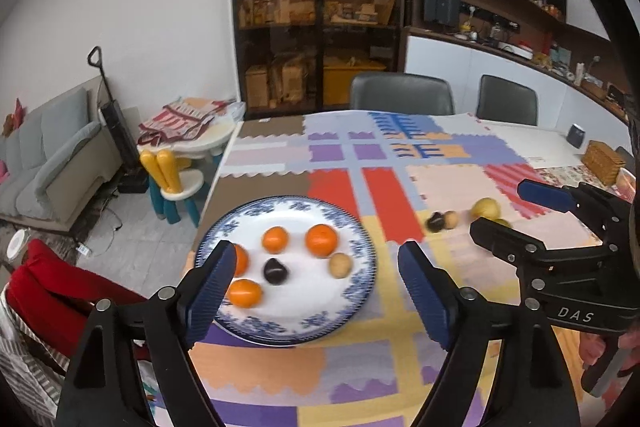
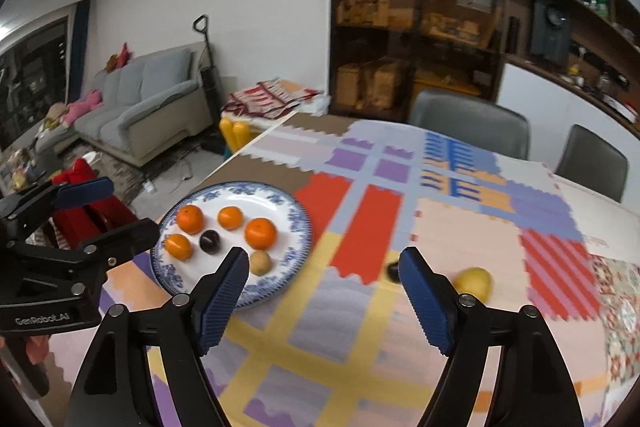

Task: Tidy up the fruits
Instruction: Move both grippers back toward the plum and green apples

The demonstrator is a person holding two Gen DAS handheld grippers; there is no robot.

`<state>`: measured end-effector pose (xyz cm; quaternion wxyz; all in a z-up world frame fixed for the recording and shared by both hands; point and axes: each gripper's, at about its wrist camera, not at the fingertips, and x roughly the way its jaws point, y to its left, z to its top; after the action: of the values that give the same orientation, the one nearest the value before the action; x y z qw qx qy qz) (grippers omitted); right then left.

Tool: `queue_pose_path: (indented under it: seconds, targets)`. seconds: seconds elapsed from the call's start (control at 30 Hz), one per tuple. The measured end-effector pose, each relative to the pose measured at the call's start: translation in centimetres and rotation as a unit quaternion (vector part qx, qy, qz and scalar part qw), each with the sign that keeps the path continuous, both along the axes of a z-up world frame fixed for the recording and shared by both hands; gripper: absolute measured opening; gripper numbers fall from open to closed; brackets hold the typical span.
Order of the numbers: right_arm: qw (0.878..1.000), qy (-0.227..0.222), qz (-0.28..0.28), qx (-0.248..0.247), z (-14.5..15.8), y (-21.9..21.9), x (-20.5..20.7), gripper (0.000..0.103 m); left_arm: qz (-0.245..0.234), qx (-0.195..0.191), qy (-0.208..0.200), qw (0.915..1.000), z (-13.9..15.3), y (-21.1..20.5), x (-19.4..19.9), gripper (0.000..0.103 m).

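Observation:
A blue-and-white plate (image 1: pixel 360 283) (image 2: pixel 298 227) holds several oranges (image 1: pixel 321 239) (image 2: pixel 260 233), a dark plum (image 1: pixel 275 270) (image 2: pixel 209 241) and a small tan fruit (image 1: pixel 340 265) (image 2: pixel 260 262). On the cloth to the right lie a yellow fruit (image 1: pixel 485 209) (image 2: pixel 473 282), a dark fruit (image 1: pixel 435 223) (image 2: pixel 393 271) and a small tan fruit (image 1: pixel 451 219). My left gripper (image 1: pixel 316 287) is open and empty above the plate. My right gripper (image 2: pixel 322 287) is open and empty, above the cloth between the plate and the loose fruits; it also shows in the left wrist view (image 1: pixel 516 211).
A patchwork cloth (image 2: pixel 360 327) covers the table. Two grey chairs (image 1: pixel 402 94) stand at the far side. A wicker basket (image 1: pixel 603 157) sits at the right edge. A small children's table and chair (image 1: pixel 176 179) and a sofa (image 1: pixel 48 155) stand left of the table.

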<state>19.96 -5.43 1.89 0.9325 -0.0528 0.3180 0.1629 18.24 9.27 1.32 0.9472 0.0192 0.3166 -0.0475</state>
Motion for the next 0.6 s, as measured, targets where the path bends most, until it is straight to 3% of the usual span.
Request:
queue_pose_path:
  seconds: [0.13, 0.6]
  targets:
    - [1.0, -0.008, -0.027, -0.007, 0.6, -2.2, -1.5, 0.079, -0.016, 0.0, -0.011, 0.9998, 0.6, -1.9, -0.9, 0.089]
    - [0.992, -0.008, -0.126, -0.007, 0.5, -8.4, -3.6, 0.079, -0.088, 0.024, -0.024, 0.9955, 0.6, -7.6, 0.5, 0.091]
